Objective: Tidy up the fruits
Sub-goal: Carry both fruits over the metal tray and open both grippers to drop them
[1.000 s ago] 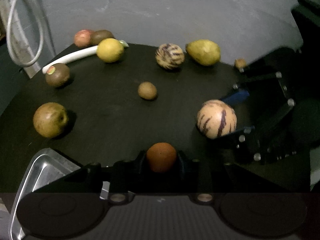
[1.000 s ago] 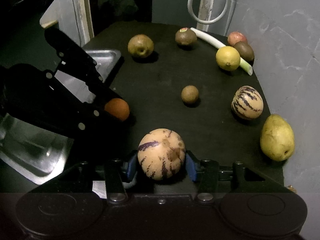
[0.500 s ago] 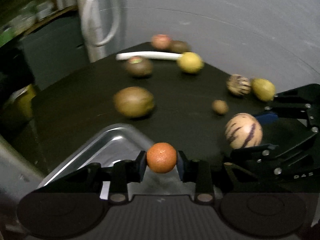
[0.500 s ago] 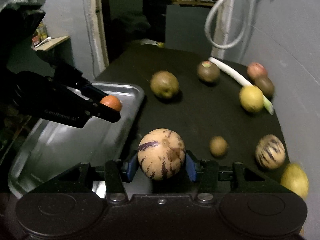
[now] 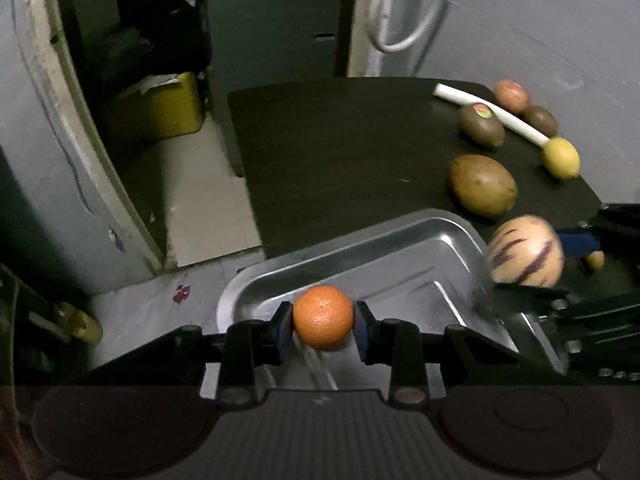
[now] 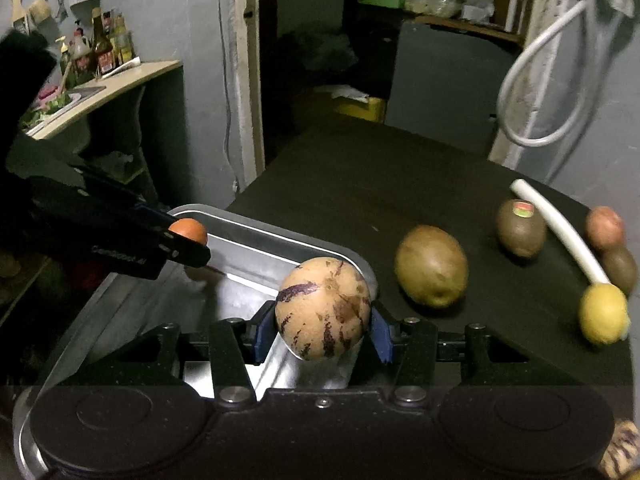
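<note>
Left wrist view: the left gripper (image 5: pixel 323 326) clamps a small orange (image 5: pixel 323 317), now carried from the dark table (image 5: pixel 340 140) to above the metal tray (image 5: pixel 400 248). At three o'clock the right gripper (image 6: pixel 323 334) grips a striped melon (image 6: pixel 323 308), also over the tray. Release looks next. The left gripper's side lettering is too blurred to read; a brown fruit (image 6: pixel 521 228) at one o'clock wears an unreadable sticker.

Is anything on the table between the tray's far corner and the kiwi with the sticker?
Yes. In the right wrist view a large brownish-green fruit lies on the black tabletop between the metal tray and the stickered kiwi, touching neither.
</note>
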